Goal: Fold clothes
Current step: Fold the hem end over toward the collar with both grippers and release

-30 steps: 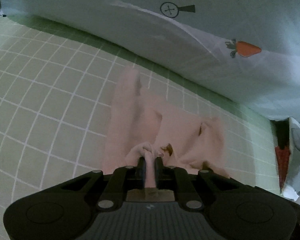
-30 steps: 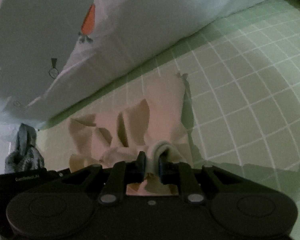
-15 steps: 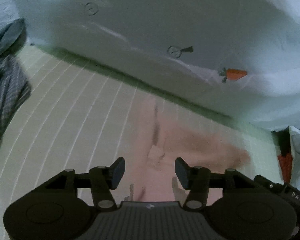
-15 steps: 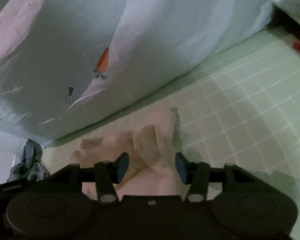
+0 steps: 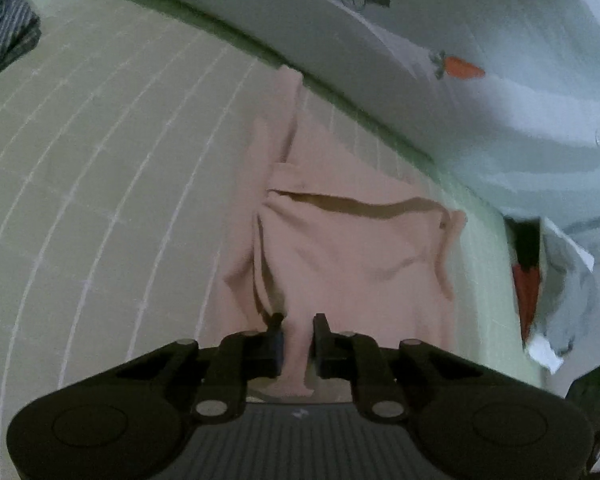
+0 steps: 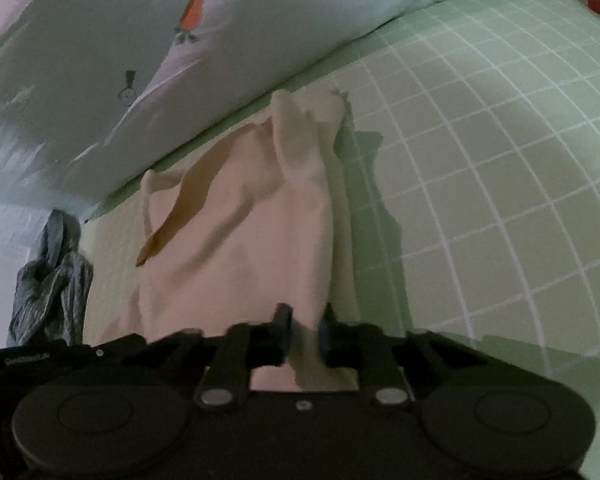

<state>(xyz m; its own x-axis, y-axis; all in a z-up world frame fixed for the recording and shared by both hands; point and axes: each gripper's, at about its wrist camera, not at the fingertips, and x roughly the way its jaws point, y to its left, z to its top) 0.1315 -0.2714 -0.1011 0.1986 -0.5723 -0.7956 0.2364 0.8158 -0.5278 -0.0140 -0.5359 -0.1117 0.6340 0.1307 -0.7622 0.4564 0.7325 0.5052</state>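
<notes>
One pale pink garment [image 5: 352, 248] lies creased on the green checked bed [image 5: 100, 184], its near hem pinched as both hand-held grippers' jaws close: left [image 5: 298, 326], right [image 6: 304, 318].

Pink garment [image 5: 352, 256] spread rumpled on green checked sheet, near edge pinched up, far end by duvet.

My left hand-held gripper [image 5: 298, 322] and right hand-held gripper [image 6: 305, 320], open a moment ago, are closing on the pale pink cloth garment [image 5: 352, 256] again.
</notes>
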